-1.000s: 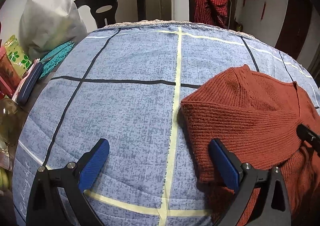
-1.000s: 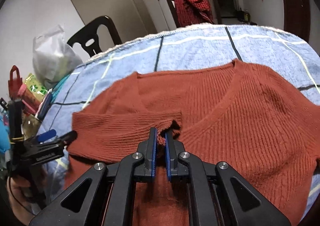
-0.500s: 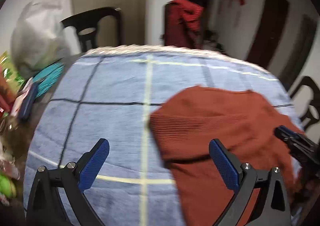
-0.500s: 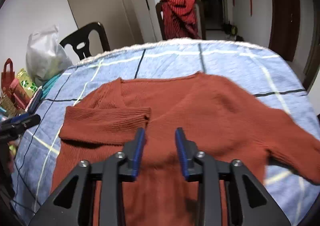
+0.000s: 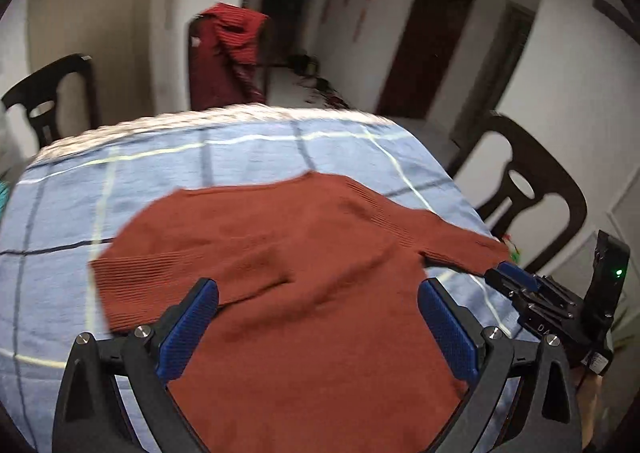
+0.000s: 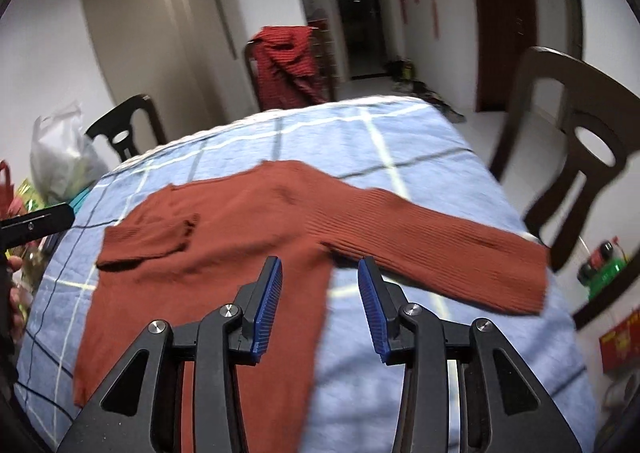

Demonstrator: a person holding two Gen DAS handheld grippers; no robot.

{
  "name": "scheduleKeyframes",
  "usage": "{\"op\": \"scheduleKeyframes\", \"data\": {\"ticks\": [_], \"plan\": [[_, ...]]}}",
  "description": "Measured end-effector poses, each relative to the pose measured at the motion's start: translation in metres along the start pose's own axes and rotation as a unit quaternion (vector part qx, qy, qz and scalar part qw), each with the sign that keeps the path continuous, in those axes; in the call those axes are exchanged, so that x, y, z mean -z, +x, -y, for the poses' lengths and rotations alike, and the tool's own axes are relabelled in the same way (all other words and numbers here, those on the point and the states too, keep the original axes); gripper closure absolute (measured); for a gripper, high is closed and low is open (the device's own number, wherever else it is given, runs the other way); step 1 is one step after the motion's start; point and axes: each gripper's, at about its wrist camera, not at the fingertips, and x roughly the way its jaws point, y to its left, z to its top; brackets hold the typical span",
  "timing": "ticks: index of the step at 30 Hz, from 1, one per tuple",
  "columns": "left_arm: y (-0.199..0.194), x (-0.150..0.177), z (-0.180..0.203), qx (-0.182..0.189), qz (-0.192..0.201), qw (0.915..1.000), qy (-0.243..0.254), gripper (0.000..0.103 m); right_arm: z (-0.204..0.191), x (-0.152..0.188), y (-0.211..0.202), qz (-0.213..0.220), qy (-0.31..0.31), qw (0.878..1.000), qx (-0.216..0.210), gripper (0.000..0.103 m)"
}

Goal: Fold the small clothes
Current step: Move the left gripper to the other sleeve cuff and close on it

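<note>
A rust-red knitted sweater [image 5: 304,265] [image 6: 224,237] lies flat on the blue checked tablecloth [image 5: 240,157] [image 6: 380,145]. Its left sleeve is folded across the chest. The right sleeve [image 6: 432,249] stretches out toward the table's right edge. My left gripper [image 5: 318,293] hovers open above the sweater's body with nothing between its blue pads. My right gripper [image 6: 320,273] stands open too, empty, over the armpit where the right sleeve joins the body. In the left wrist view the right gripper [image 5: 516,279] shows at the far right, near the sleeve's cuff.
Dark chairs stand around the table: one at the right [image 6: 576,141], one at the back draped with red checked cloth [image 6: 288,61], one at the back left [image 6: 124,129]. A white bag [image 6: 60,153] and packets crowd the left edge.
The right gripper let go of the folded left sleeve, opened and pulled back to the right. The left gripper swung right from the bare cloth to above the sweater.
</note>
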Motion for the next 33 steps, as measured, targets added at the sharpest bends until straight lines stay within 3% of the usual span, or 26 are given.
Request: {"op": "scheduleKeyframes", "data": {"ticks": [7,11,15,21,25,33], "plan": [[0.048,0.008,0.084,0.023,-0.01,0.9932,0.114,0.002,0.052,0.024,-0.025,0.018,0.027,0.998,0.048,0.062],[0.076,0.009,0.123,0.059,-0.031,0.9876,0.142,0.003,0.074,0.034,-0.031,0.013,0.033,0.997,0.075,0.062],[0.101,0.011,0.162,0.062,-0.031,0.9806,0.183,0.003,0.091,0.043,-0.032,0.002,0.052,0.996,0.076,0.062],[0.148,0.012,0.204,0.091,-0.095,0.9675,0.216,0.005,0.118,0.052,-0.044,0.013,0.088,0.993,0.08,0.062],[0.159,0.014,0.229,0.077,-0.079,0.9619,0.25,0.007,0.132,0.053,-0.051,0.023,0.11,0.989,0.091,0.062],[0.168,0.028,0.268,0.13,-0.077,0.9403,0.305,0.007,0.148,0.054,-0.058,0.029,0.129,0.987,0.095,0.062]]}}
